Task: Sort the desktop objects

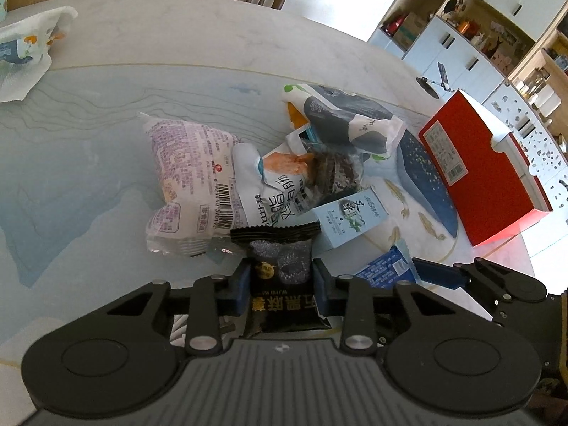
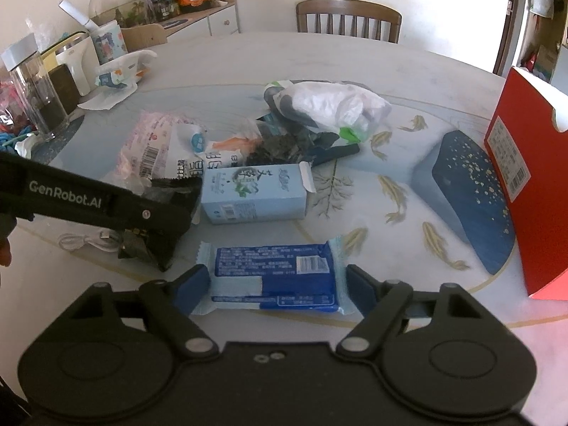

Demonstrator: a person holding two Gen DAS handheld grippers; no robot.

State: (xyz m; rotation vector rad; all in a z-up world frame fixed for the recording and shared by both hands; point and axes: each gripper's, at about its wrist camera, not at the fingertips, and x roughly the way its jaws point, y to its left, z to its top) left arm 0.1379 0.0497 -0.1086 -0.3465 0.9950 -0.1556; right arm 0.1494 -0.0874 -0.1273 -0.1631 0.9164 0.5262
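Observation:
My left gripper (image 1: pixel 280 284) is shut on a black snack packet (image 1: pixel 280 266), held just in front of a pile of snack bags. It also shows in the right wrist view (image 2: pixel 156 206) at the left. My right gripper (image 2: pixel 277 280) is open, its fingers (image 2: pixel 191 284) on either side of a blue tissue pack (image 2: pixel 275 273) lying on the table; I cannot tell whether they touch it. The tissue pack also shows in the left wrist view (image 1: pixel 387 266). A light blue carton (image 2: pixel 255 193) lies on its side behind it.
A pink bag (image 1: pixel 188 177), a white bag (image 1: pixel 269 184) and a crumpled plastic bag (image 2: pixel 326 103) lie mid-table. A red box (image 2: pixel 525 177) stands at the right by a dark blue box (image 2: pixel 468 191). Bottles and jars (image 2: pixel 32 96) stand at the far left. A white cable (image 2: pixel 85 241) lies near the table's front edge.

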